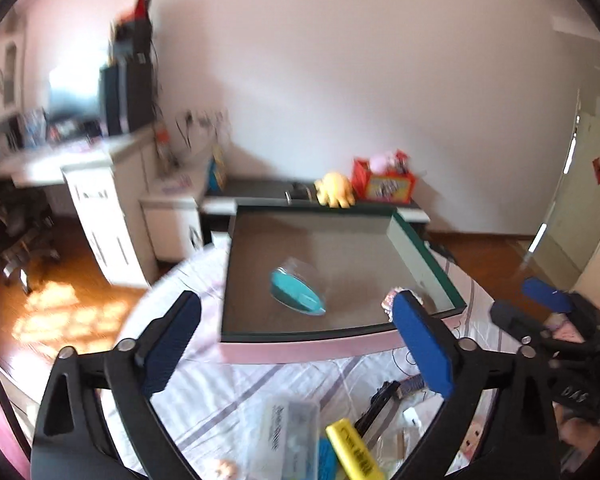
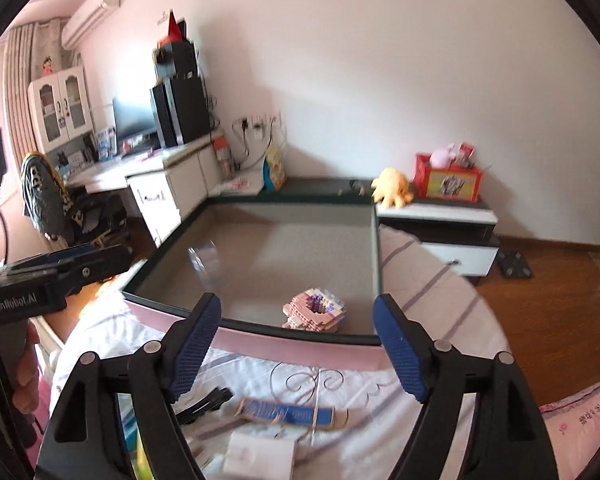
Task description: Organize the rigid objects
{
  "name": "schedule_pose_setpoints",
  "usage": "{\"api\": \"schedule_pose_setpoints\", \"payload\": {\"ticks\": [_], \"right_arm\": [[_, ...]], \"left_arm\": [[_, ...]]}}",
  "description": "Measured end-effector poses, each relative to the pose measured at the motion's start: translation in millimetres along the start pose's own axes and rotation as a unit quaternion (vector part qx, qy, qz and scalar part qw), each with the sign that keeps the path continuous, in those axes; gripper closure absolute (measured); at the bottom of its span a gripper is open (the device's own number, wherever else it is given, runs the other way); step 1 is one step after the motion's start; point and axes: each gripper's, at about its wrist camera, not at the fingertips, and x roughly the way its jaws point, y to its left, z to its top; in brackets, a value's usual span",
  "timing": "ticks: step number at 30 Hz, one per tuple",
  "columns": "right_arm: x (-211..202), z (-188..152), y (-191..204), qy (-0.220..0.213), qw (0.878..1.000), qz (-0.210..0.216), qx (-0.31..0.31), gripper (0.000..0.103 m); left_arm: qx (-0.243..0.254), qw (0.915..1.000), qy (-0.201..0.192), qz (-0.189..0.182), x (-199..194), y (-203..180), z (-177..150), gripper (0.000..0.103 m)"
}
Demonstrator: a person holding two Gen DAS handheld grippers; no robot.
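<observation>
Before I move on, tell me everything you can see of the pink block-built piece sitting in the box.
The pink block piece looks built of small plastic bricks, mostly pink with white, purple and yellowish ones, stepped around a dark hollow at its middle. It rests on the grey floor of the shallow box, close to the front wall and towards the right corner, touching nothing else visible. In the left wrist view it is mostly hidden behind a blue finger. Neither gripper holds it; both stand open.
</observation>
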Motion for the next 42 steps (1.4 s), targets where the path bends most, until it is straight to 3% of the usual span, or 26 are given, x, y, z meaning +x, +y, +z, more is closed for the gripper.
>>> {"api": "schedule_pose_setpoints", "payload": {"ticks": [3,5,13,16,20,31,42], "right_arm": [[-54,-8,18,-0.045,0.999,-0.021,-0.009,0.017],[-87,-18,28,-0.067,0.997,-0.034,-0.012,0.016],[-176,-60,55,-0.108,0.992,-0.071,-0.008,0.015],[-198,-71,60,-0.120,0.990,-0.071,0.000,0.000],[-222,-81,68,-0.136,0.988,-0.071,-0.005,0.000],[-249,-95,80,-0.148,0.986,-0.078,-0.015,0.000],[-219,-108,67,-0.109,0.990,-0.085,-0.006,0.000]], "left_arm": [[0.017,0.9976,-0.054,0.039,-56,-9,-14,0.000],[0.017,0.9959,-0.070,0.055,-85,-11,-26,0.000],[0.009,0.9925,-0.093,0.079,-177,-11,-67,0.000],[0.012,0.9907,-0.108,0.081,-202,-11,-77,0.000],[0.015,0.9897,-0.120,0.076,-225,-11,-82,0.000],[0.017,0.9879,-0.134,0.076,-241,-14,-87,0.000],[0.011,0.9935,-0.082,0.079,-208,6,-104,0.000]]}}
